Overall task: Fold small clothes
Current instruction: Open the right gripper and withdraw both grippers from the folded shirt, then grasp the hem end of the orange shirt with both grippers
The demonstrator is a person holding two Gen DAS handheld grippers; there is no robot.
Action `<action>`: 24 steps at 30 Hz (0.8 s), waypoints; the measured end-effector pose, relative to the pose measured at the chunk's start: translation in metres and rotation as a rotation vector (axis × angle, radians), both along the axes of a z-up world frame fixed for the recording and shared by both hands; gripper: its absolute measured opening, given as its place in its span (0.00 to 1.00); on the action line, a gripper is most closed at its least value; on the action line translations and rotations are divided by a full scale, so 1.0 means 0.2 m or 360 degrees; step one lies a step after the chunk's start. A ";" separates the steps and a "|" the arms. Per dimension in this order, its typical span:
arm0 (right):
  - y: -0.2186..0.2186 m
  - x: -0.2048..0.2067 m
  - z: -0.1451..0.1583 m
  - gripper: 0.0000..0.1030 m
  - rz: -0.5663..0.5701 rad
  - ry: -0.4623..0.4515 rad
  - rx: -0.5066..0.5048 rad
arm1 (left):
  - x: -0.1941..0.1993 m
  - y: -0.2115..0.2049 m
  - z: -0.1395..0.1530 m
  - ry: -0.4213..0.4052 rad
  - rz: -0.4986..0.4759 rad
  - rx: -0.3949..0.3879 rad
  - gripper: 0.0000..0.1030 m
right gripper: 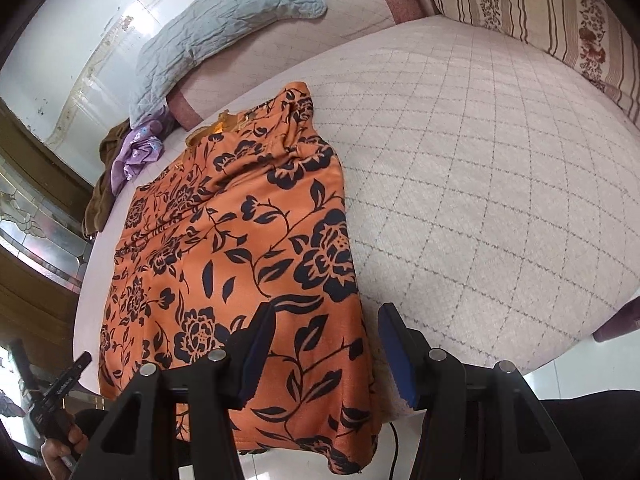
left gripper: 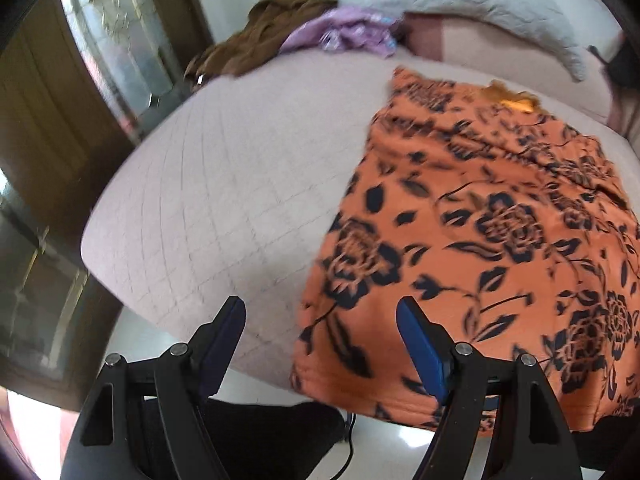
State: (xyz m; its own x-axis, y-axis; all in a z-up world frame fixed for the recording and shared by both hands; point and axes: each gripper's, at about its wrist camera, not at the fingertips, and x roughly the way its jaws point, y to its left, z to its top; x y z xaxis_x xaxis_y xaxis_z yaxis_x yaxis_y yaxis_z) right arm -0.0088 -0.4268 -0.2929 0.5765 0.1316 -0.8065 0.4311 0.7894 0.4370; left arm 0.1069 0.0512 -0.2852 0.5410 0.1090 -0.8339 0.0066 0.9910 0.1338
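Note:
An orange garment with a black flower print [left gripper: 472,248] lies spread flat on the bed, its near hem hanging a little over the bed edge; it also shows in the right wrist view [right gripper: 240,256]. My left gripper [left gripper: 320,320] is open and empty, hovering over the garment's near left corner. My right gripper [right gripper: 326,320] is open and empty above the garment's near right corner, its jaws standing either side of that edge. The left gripper's tip [right gripper: 64,380] shows at the lower left of the right wrist view.
The bed has a pale quilted cover [right gripper: 480,184]. A brown garment [left gripper: 256,40] and a purple one [left gripper: 344,32] lie bunched at the far left. A grey pillow [right gripper: 224,32] and a striped floral pillow [right gripper: 532,4] lie at the head. White floor tiles [left gripper: 132,340] lie below the bed edge.

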 end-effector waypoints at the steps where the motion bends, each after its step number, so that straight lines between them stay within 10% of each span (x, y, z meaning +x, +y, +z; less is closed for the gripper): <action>1: -0.01 0.00 -0.01 0.56 -0.0009 0.0012 0.0007 | 0.01 0.03 -0.01 0.0025 0.0023 -0.0031 0.76; 13: 0.08 -0.07 -0.15 0.56 0.0092 0.0198 0.0138 | 0.07 0.22 -0.06 0.0170 0.0095 -0.0291 0.76; 21: 0.28 -0.08 -0.18 0.57 0.0171 0.0326 -0.0208 | 0.10 0.22 -0.18 0.0317 0.0064 -0.0353 0.76; 24: 0.31 -0.09 -0.18 0.54 0.0163 0.0309 -0.0264 | 0.09 0.22 -0.19 0.0321 0.0041 -0.0428 0.59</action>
State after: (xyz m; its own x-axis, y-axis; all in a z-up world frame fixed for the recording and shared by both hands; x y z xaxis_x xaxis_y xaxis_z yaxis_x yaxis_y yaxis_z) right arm -0.0276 -0.3656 -0.3288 0.3993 0.0382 -0.9160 0.4085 0.8871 0.2151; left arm 0.1240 0.0942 -0.3241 0.3623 -0.1179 -0.9246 -0.0193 0.9908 -0.1339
